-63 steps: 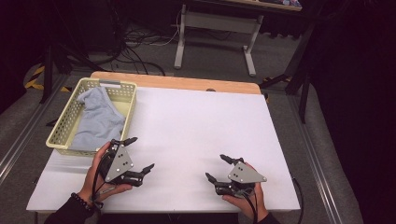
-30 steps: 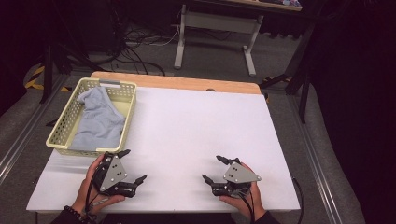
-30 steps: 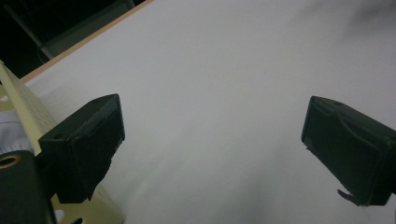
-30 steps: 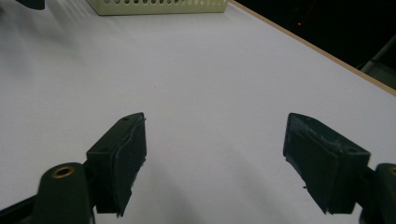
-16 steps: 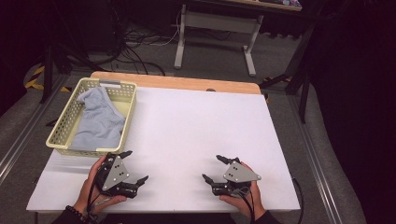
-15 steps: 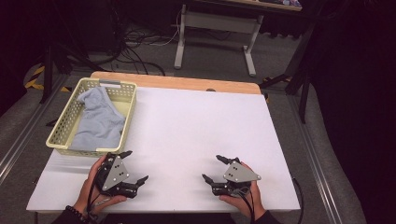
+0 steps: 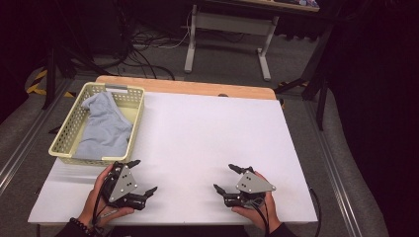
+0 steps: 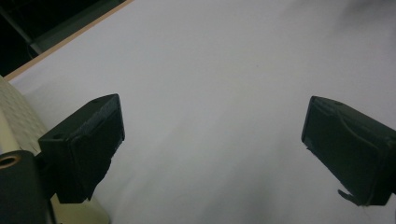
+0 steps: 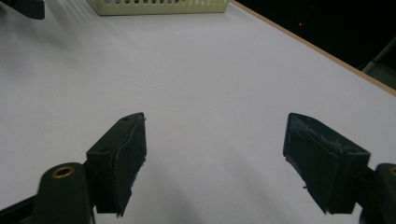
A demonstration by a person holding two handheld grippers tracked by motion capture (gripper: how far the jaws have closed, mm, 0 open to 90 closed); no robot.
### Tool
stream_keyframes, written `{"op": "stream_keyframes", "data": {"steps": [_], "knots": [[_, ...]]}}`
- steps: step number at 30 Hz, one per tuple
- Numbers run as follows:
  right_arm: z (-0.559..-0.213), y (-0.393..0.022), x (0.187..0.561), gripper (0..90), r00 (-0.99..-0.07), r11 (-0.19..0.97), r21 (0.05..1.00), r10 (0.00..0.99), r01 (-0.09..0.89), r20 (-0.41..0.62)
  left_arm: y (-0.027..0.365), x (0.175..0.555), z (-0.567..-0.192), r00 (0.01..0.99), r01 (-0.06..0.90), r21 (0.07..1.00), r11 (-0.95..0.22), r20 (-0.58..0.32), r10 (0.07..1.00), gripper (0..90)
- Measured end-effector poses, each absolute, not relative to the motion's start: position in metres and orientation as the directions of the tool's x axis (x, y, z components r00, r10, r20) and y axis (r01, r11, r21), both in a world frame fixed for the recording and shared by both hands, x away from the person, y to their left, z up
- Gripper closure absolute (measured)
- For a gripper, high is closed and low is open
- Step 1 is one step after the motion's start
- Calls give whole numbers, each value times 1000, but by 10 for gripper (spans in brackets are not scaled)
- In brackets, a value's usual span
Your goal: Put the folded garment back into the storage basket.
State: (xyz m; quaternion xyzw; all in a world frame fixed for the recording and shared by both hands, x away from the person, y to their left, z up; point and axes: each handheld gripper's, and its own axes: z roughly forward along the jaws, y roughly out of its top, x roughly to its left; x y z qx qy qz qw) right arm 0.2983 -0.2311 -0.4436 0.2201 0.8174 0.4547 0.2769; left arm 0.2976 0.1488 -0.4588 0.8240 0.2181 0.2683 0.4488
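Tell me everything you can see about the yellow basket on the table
The basket is a pale yellow, rectangular tray that looks like plastic, its sloping walls pierced with rows of small holes and a grey handle strip at its far end. It stands upright at the table's left side, reaching from near the far edge toward the person. A crumpled light blue cloth lies inside, bunched against the far wall and spread along the floor. The left gripper rests just in front of its near wall, jaws open; whether they touch is unclear.

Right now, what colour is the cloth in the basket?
Light blue-grey cloth, lying in the pale yellow basket; the high view shows it best.
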Motion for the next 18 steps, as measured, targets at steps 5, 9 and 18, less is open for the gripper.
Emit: {"op": "stream_keyframes", "data": {"steps": [5, 9, 18], "knots": [[-444, -230, 299, 226, -752, 494, 863, 608, 109, -254, 150, 298, -458, 759, 121, 858, -499, 244, 603, 66], [-444, -231, 299, 225, -752, 492, 864, 609, 108, -253, 150, 298, -458, 760, 122, 857, -500, 243, 603, 66], [-445, -231, 300, 225, -754, 493, 863, 608, 112, -249, 149, 299, -459, 766, 124, 855, -504, 240, 596, 66]]}}
